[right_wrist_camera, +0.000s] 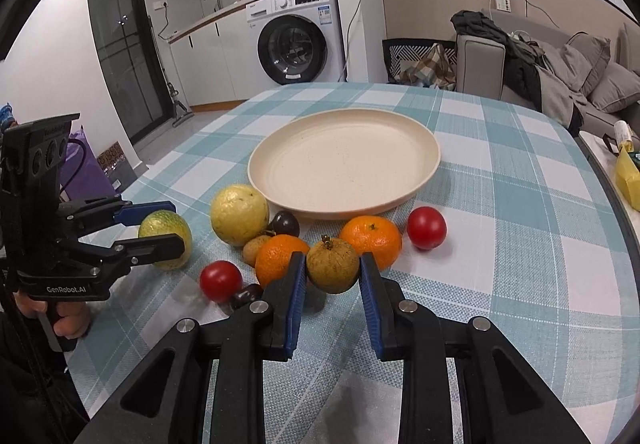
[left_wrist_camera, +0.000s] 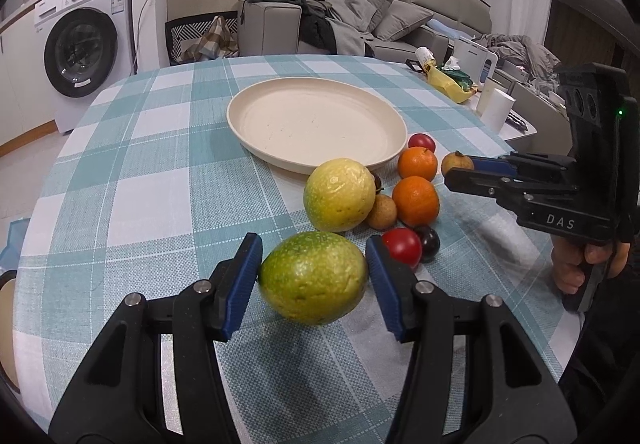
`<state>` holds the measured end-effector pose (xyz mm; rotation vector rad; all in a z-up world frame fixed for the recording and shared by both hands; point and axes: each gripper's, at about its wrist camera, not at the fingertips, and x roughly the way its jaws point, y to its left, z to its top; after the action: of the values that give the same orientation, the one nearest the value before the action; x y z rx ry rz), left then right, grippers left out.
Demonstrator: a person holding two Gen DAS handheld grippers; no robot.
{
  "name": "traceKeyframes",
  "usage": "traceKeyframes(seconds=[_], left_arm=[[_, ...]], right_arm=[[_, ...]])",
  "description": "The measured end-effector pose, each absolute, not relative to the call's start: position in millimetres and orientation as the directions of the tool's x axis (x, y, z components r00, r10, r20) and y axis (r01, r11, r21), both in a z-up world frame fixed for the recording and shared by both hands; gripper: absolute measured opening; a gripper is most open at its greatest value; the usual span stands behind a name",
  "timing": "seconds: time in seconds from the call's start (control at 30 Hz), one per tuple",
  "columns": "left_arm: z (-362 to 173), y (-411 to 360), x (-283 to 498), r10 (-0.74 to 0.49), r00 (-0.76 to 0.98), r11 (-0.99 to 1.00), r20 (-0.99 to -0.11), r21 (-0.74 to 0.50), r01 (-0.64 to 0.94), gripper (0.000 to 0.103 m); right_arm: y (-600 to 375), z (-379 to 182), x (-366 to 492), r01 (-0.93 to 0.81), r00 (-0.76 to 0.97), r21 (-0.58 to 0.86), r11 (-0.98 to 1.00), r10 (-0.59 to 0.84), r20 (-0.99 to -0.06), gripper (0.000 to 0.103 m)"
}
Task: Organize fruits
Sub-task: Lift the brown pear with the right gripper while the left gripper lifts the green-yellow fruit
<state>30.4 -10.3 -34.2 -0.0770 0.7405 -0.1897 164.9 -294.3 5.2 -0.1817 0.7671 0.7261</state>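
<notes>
1. Left hand-held gripper [left_wrist_camera: 314,276] clamped on green-yellow fruit [left_wrist_camera: 313,278], blue pads on both sides; fruit looks lifted just off the desk [left_wrist_camera: 160,172], shadow beneath. Round, bumpy skin, held only at the widest part: could roll out of the pads if tilted on the way to the plate [left_wrist_camera: 276,148].
2. Right hand-held gripper [right_wrist_camera: 332,272] closed on small brown fruit [right_wrist_camera: 333,265], pads touching left and right. Small hard sphere, thin contact: may pop out forward or slip down.
3. Plate empty, sitting behind the fruit pile, well within reach of both. Shallow rim: round fruit dropped from height could roll over the edge and off the desk.
4. Loose fruit crowded close to both grippers: yellow fruit [left_wrist_camera: 339,194], two oranges [right_wrist_camera: 370,240] [right_wrist_camera: 280,260], red tomatoes [right_wrist_camera: 221,281] [right_wrist_camera: 426,227], dark plums [right_wrist_camera: 283,225] [right_wrist_camera: 246,296], another small brown fruit [right_wrist_camera: 256,249]. Near orange touches the right gripper's left finger: lifting away could nudge it and set neighbours rolling.
5. Red tomato and dark plum just beside the left gripper's right finger in the left wrist view: sideways swing could knock them.
6. Both grippers headed for the same plate: risk of colliding over it if moved together. Safer one at a time.
7. Checked cloth could drag or wrinkle if a finger scrapes it, shifting the plate.
</notes>
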Motion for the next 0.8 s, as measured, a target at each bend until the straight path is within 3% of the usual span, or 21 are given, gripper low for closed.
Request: traceKeyframes(seconds=[0.8], left_arm=[[-7, -15, 31, -0.165, 0.815, 0.986, -0.556, -0.126, 0.113, 0.051]], right_arm=[[-294, 16, 165, -0.65, 0.539, 0.144, 0.746, 0.587, -0.604, 0.027]])
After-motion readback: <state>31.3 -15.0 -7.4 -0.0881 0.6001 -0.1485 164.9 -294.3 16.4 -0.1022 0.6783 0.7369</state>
